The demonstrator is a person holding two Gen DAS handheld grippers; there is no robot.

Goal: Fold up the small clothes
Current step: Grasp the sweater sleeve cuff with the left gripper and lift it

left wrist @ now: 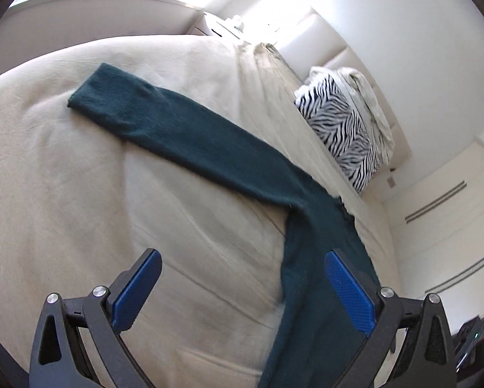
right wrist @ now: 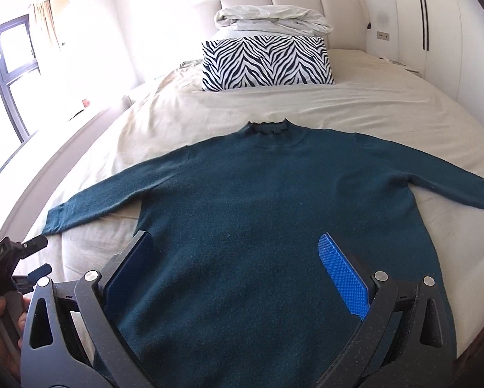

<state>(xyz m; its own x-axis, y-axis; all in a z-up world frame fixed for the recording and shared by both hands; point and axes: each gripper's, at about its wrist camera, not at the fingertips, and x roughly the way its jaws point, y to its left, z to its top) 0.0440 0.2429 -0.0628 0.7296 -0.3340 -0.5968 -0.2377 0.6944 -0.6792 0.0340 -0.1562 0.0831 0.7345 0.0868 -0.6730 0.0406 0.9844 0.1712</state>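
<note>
The left gripper (left wrist: 242, 291) is seen spread wide with nothing between its blue pads (left wrist: 135, 294), held over the beige bedsheet (left wrist: 64, 177). In the left wrist view, a teal sweater (left wrist: 310, 258) is laid flat on the sheet, its sleeve (left wrist: 138, 113) stretched toward 11 o'clock. A zebra-print pillow (left wrist: 339, 126) is seen at 2 o'clock.

In the right wrist view, the right gripper (right wrist: 238, 274) is likewise spread wide and empty, held above the sweater's body (right wrist: 242, 200). The collar (right wrist: 268, 128) is pointed toward 12 o'clock, where the pillow (right wrist: 264, 63) is propped.
</note>
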